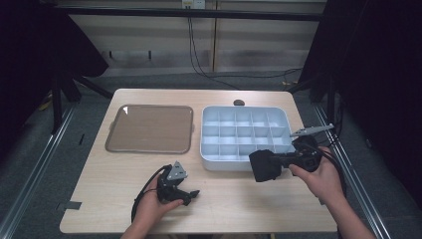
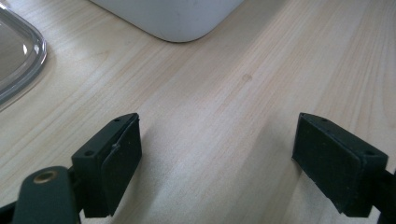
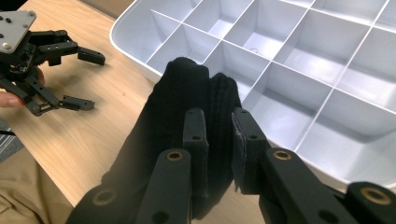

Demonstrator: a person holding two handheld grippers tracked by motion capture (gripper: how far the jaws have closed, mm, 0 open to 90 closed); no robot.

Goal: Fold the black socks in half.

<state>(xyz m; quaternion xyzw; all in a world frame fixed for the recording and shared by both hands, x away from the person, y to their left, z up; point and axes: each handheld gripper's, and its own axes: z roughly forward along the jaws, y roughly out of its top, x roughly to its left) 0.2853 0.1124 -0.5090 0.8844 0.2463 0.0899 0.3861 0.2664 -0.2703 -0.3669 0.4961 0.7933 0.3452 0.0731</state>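
Between right gripper [image 3: 219, 126] jaws: black cloth [image 3: 187, 102], pinched.

The right gripper [image 3: 219, 140] has its two black jaws pinched close on a bunched piece of black cloth [image 3: 187, 98], which bulges up past the jaw tips and sags down the near-left side. Just beyond the cloth lies a white compartment tray [image 3: 140, 51], its near corner right behind the fabric. Off to the far left, the left gripper [image 3: 86, 79] rests on the wooden worktop [image 3: 93, 140], jaws spread apart.
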